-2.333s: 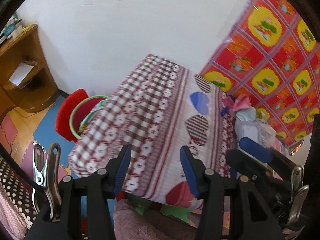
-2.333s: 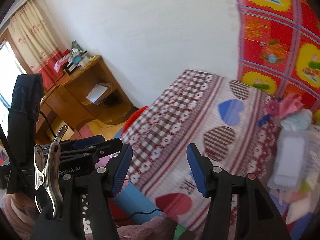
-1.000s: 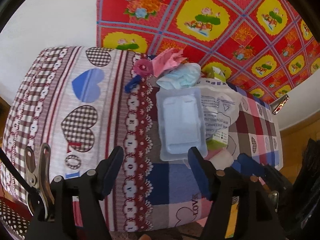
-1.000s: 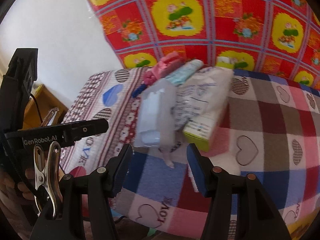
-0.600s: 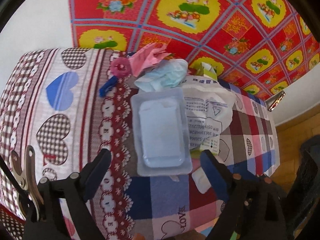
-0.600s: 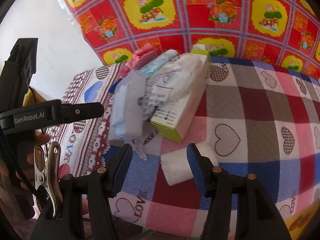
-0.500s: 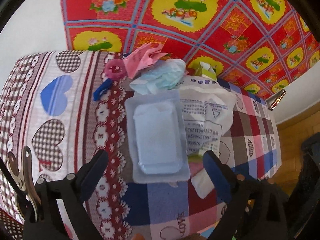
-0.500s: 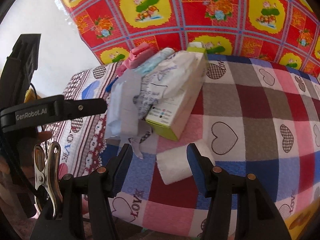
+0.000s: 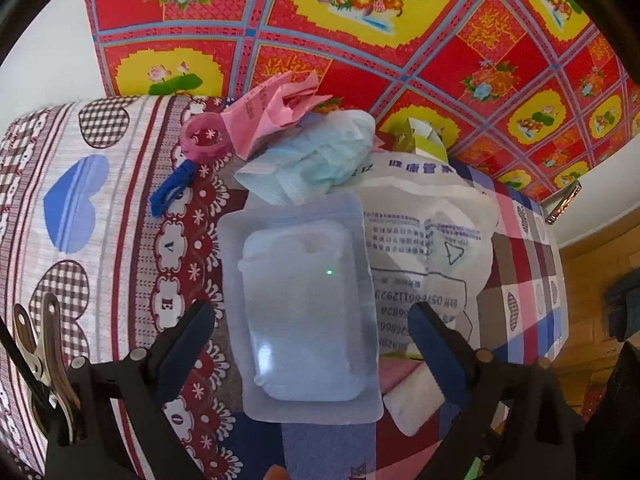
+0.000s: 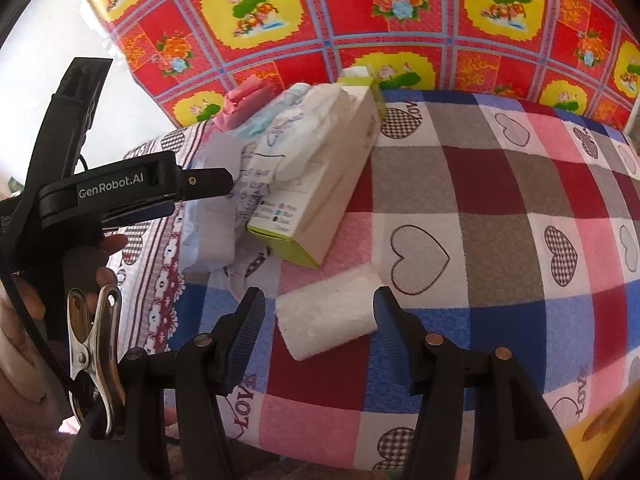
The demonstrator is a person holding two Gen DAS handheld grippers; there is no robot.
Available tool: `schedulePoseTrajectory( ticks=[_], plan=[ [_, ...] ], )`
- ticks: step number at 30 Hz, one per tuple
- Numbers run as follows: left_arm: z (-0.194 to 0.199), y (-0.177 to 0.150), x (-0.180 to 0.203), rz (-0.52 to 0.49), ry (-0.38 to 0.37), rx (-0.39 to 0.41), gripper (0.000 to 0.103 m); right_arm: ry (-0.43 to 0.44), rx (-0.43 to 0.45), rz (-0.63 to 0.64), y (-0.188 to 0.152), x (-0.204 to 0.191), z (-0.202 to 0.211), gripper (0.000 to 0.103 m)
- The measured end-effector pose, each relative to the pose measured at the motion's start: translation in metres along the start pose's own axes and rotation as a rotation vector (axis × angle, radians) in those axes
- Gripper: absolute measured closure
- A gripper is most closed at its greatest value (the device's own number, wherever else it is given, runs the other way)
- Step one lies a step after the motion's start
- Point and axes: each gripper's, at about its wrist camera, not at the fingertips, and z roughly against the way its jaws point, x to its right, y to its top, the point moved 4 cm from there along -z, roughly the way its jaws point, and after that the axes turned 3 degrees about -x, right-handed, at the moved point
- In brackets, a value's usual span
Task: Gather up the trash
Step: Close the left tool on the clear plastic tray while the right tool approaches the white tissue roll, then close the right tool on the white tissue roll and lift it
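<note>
Over the last second both wrist views have swung from the cloth-covered table's edge onto the trash pile, and the left gripper (image 9: 310,330) has spread its jaws from a moderate gap to their widest, so the collecting has moved from approach to lining up 2 first grabs. The left gripper now points steeply down with its 2 blue pads on either side of the near half of the clear plastic tray (image 9: 300,304), open and not touching it. The tray lies flat on the patterned tablecloth (image 9: 100,216), with the crumpled blue tissue (image 9: 316,164) and pink paper (image 9: 272,108) at its far end and the printed white bag (image 9: 424,232) along its right edge. The right gripper (image 10: 318,318) is also tilted steeply down, its jaws unchanged at a middling gap, open around the white foam block (image 10: 330,316), which sits near the green-and-white carton (image 10: 320,208); the pads look just clear of the block, though the fisheye makes contact hard to rule out. A hand (image 10: 108,256) holds the left tool at the left edge of the right view. Nothing is lifted yet.
</note>
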Motion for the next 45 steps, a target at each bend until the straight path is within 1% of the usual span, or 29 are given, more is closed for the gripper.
schedulePoseTrajectory(
  ticks=[4, 5, 7, 8, 10, 15, 17, 19, 21, 27, 33, 36, 39, 42, 44, 45],
  plan=[
    [-0.004, 0.000, -0.001, 0.011, -0.011, -0.012, 0.004, -0.009, -0.013, -0.006, -0.001, 0.005, -0.002, 0.045],
    [-0.005, 0.000, -0.002, 0.024, -0.006, -0.019, 0.006, -0.010, -0.016, -0.004, -0.001, 0.005, -0.003, 0.045],
    [-0.007, 0.000, -0.006, 0.055, 0.010, -0.035, 0.019, -0.012, -0.023, -0.002, -0.001, 0.006, -0.005, 0.045],
    [-0.010, -0.001, -0.008, 0.073, 0.004, -0.055, 0.025, -0.011, -0.025, -0.003, -0.001, 0.006, -0.005, 0.045],
    [-0.012, -0.001, -0.009, 0.082, -0.015, -0.070, 0.026, -0.008, -0.035, -0.008, -0.002, 0.007, -0.007, 0.045],
    [-0.002, -0.002, -0.006, 0.040, -0.006, -0.031, 0.027, -0.008, -0.065, -0.045, -0.005, 0.013, -0.012, 0.045],
    [0.002, -0.002, -0.006, 0.037, -0.013, -0.023, 0.027, -0.017, -0.073, -0.049, -0.005, 0.014, -0.014, 0.043],
    [0.008, -0.003, -0.008, 0.036, -0.008, -0.010, 0.027, -0.018, -0.076, -0.041, -0.005, 0.014, -0.016, 0.039],
    [0.013, -0.004, -0.010, 0.039, -0.008, -0.001, 0.027, -0.010, -0.084, -0.013, -0.004, 0.012, -0.019, 0.034],
    [0.029, -0.010, -0.022, 0.062, -0.006, 0.017, 0.027, -0.032, -0.108, 0.099, -0.004, 0.002, -0.032, 0.026],
    [0.042, -0.015, -0.033, 0.081, -0.001, 0.023, 0.027, -0.078, -0.146, 0.206, -0.010, -0.006, -0.049, 0.026],
    [0.047, -0.017, -0.037, 0.087, 0.002, 0.024, 0.027, -0.103, -0.143, 0.242, -0.012, -0.010, -0.054, 0.020],
    [0.051, -0.018, -0.039, 0.088, 0.013, 0.026, 0.027, -0.117, -0.148, 0.257, -0.011, -0.009, -0.059, 0.019],
    [0.055, -0.019, -0.041, 0.091, 0.017, 0.028, 0.027, -0.124, -0.142, 0.287, -0.011, -0.009, -0.062, 0.016],
    [0.057, -0.021, -0.042, 0.094, 0.020, 0.031, 0.027, -0.131, -0.148, 0.309, -0.011, -0.011, -0.064, 0.015],
    [0.059, -0.021, -0.043, 0.096, 0.022, 0.033, 0.027, -0.130, -0.156, 0.309, -0.010, -0.011, -0.064, 0.018]
  ],
)
